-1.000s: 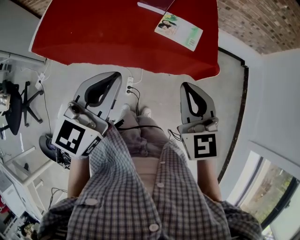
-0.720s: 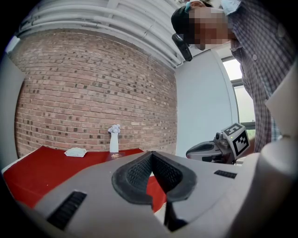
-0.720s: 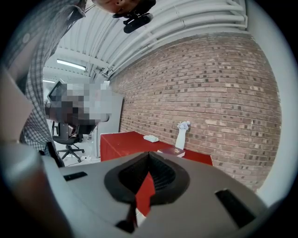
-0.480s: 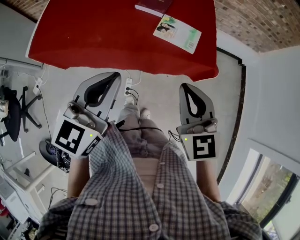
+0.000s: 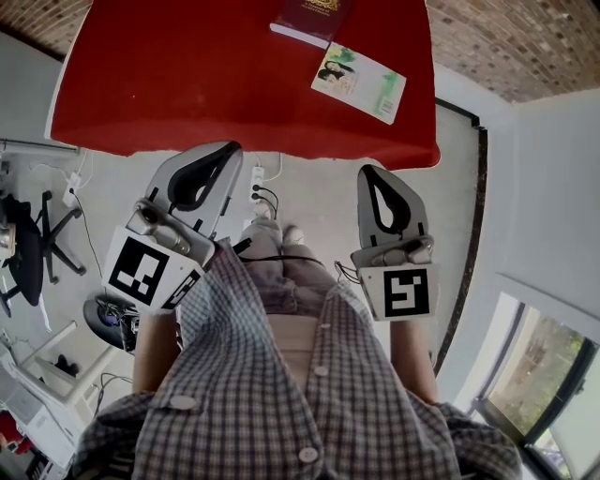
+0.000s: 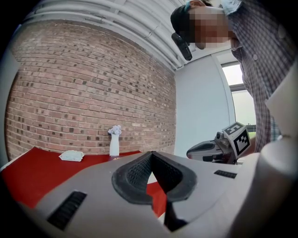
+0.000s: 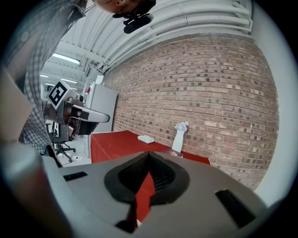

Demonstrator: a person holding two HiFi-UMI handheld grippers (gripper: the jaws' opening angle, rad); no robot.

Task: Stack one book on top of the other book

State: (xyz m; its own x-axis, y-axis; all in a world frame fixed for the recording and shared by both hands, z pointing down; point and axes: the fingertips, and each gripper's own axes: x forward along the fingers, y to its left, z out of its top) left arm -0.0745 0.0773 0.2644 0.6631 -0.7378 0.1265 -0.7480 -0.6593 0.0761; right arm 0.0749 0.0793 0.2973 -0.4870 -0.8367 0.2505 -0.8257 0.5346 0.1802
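Two books lie on the red table [image 5: 187,84] at the top of the head view: a dark red book [image 5: 312,17] at the far edge and a pale book with a picture cover [image 5: 359,82] closer to me, apart from each other. My left gripper [image 5: 228,148] and right gripper [image 5: 367,172] hover over the floor just short of the table's near edge, both shut and empty. In the left gripper view the shut jaws [image 6: 151,154] point over the red table [image 6: 28,172]. The right gripper view shows its shut jaws [image 7: 149,154] aimed at the table too.
A white vase [image 6: 114,144] and a white packet [image 6: 71,155] sit on the table by the brick wall. A power strip with cables [image 5: 260,173] lies on the floor under the table edge. An office chair [image 5: 33,216] stands at the left.
The table and books have slid lower in the head view, and more of the dark red book shows. Both grippers now sit closer to the table's near edge, still shut.
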